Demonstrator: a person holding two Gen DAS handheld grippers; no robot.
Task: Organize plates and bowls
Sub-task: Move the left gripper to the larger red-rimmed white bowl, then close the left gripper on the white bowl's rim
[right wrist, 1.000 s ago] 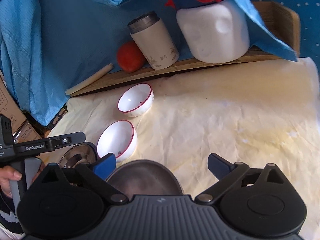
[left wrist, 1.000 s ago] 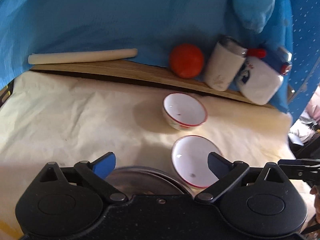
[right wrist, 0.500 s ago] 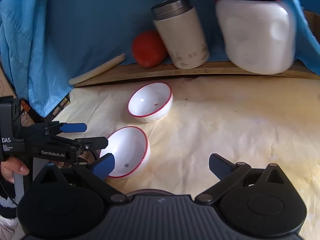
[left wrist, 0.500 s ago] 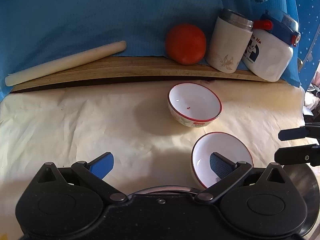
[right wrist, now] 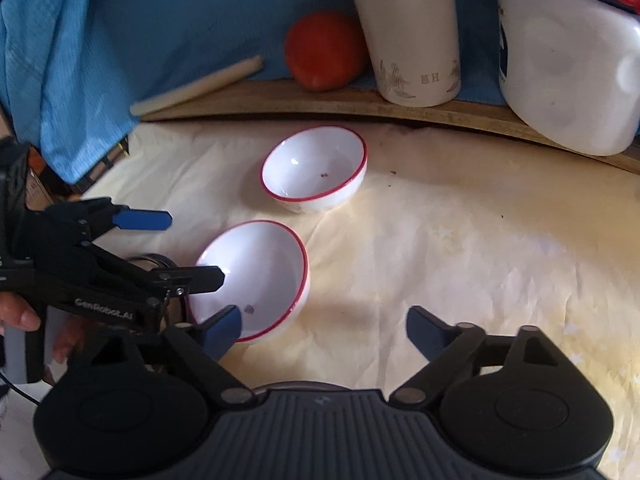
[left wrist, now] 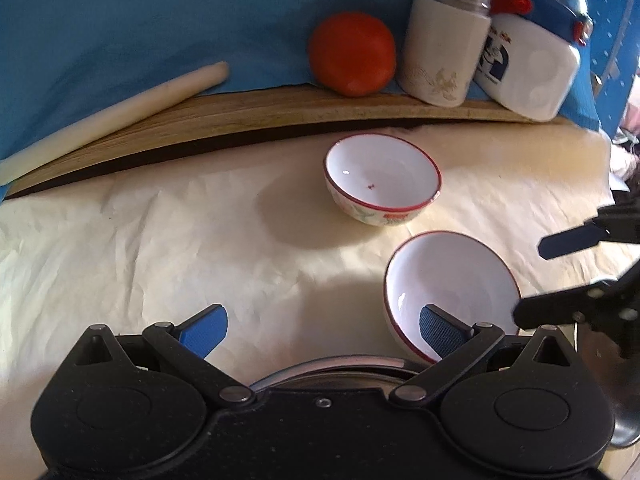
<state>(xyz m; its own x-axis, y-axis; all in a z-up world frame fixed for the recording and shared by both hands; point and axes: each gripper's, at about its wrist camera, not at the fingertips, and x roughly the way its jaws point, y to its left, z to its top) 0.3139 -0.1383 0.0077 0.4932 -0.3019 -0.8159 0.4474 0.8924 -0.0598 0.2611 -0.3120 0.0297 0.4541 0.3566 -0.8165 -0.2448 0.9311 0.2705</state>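
Two white bowls with red rims stand on the cream paper-covered table. The far bowl [left wrist: 382, 182] [right wrist: 316, 170] stands near the wooden board. The near bowl [left wrist: 452, 288] [right wrist: 256, 278] is closer to both grippers. My left gripper [left wrist: 320, 326] is open and empty, its right finger over the near bowl's rim; it also shows in the right wrist view [right wrist: 180, 246]. My right gripper [right wrist: 324, 326] is open and empty, its left finger at the near bowl's edge; it also shows in the left wrist view [left wrist: 536, 276]. A metal plate [left wrist: 332, 366] lies under the left gripper.
A wooden board [left wrist: 240, 116] runs along the back with a rolling pin [left wrist: 112, 116], a red tomato [left wrist: 352, 58], a cream thermos [left wrist: 444, 46] and a white jug [left wrist: 532, 68]. Blue cloth [left wrist: 160, 12] hangs behind. Another metal dish [left wrist: 608, 364] lies at the right.
Both grippers have moved forward toward the bowls, which now look bigger and closer. The metal plates have slid further under the gripper bodies. Both grippers stay open.
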